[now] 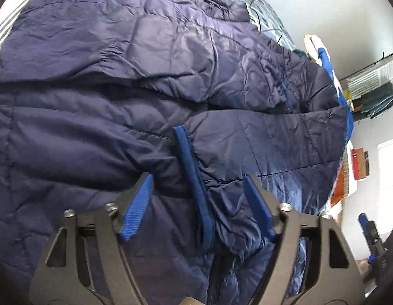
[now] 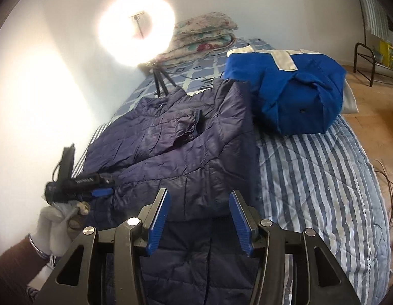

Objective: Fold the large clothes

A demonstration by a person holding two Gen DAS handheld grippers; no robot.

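A bare strip of striped bedspread [image 2: 318, 178] lay to the right of the navy puffer jacket [image 2: 176, 147], giving passage along that side. Farther up the bed, a folded blue garment [image 2: 293, 94] blocked the way. A tripod [image 2: 162, 82] and stacked floral quilts [image 2: 204, 35] crowded the bed's far end, against the wall.

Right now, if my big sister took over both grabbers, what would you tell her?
Left gripper: open, holding nothing, its fingers either side of the jacket sleeve's blue cuff.
Right gripper: open, empty, over the jacket's near edge.
The navy puffer jacket lies spread on the striped bed cover, one sleeve already across the body.
A blue garment sits folded further up the bed.
Left: finish folding the jacket.
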